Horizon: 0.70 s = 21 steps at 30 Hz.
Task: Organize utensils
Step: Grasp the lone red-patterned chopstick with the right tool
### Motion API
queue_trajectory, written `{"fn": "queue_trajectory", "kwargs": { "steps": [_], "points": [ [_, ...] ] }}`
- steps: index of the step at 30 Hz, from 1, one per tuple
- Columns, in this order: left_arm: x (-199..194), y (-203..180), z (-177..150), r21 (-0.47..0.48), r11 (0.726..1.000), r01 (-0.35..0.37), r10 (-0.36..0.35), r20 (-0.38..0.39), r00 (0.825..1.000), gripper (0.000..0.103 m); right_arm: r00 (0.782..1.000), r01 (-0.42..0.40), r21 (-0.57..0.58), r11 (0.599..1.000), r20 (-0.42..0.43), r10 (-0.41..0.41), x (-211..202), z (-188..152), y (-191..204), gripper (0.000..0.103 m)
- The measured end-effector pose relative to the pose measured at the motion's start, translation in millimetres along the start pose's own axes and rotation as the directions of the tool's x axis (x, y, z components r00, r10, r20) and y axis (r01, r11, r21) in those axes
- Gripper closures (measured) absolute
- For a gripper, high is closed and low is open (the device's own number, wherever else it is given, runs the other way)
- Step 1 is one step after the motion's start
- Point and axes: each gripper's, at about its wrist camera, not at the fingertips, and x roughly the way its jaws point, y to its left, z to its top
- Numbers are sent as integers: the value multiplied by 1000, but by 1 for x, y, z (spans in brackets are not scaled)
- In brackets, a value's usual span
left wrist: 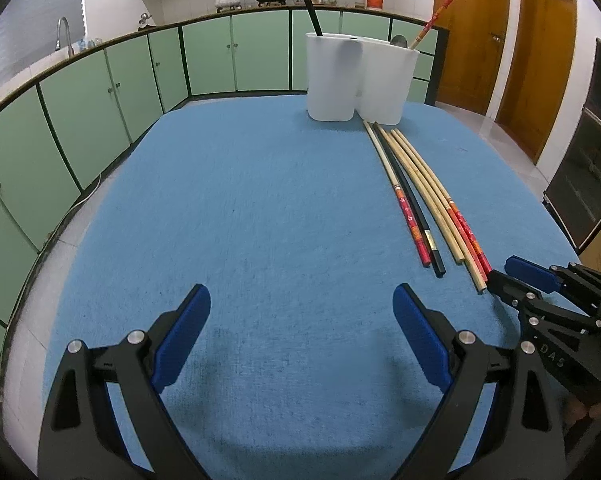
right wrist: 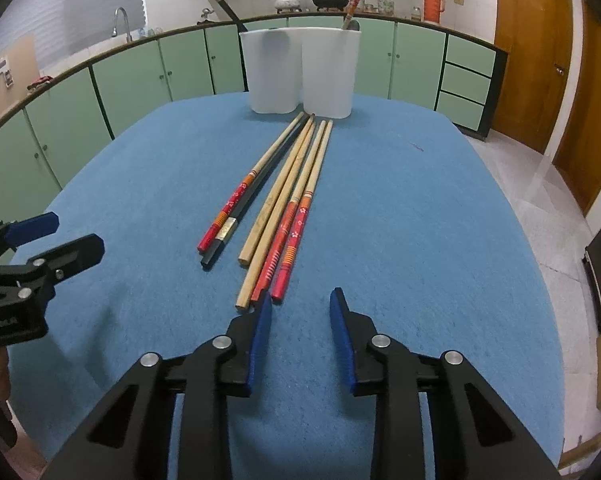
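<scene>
Though near, chopsticks [right wrist: 284,208] ahead of right hand-held gripper [right wrist: 300,304]

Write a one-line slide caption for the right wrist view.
Open right claw hovers just short of six chopsticks lying before a white holder.

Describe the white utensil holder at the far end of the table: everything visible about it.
The white two-compartment plastic utensil holder stands upright on the blue felt table cover at its far end. Its two tall rounded tubs are joined side by side, with matte, slightly translucent walls. The left tub holds a black chopstick leaning left; the right tub holds a red-patterned chopstick and a grey spoon-like utensil. The tips of the loose chopsticks lying on the cover reach close to its base; contact cannot be told. Neither gripper touches it.
</scene>
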Motion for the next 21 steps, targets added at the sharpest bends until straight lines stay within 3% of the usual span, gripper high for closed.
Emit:
{"fn": "queue_trajectory", "kwargs": {
  "steps": [4,8,17,21],
  "points": [
    [2,0,1,-4,1000,3,-3,-6,1000,13,1000,-2,1,1000,-3,2,3,3,2,78],
    [3,-1,1,-2,1000,4,-5,-10,1000,13,1000,-1,13,1000,-6,1,3,3,-1,96],
    [7,-17,7,5,998,57,-57,-14,998,14,999,37,65,997,-4,-37,-2,-1,-23,97],
    [16,-33,12,24,996,86,-85,-29,996,21,1000,32,87,996,-3,-31,-4,-4,-30,97]
  ]
}}
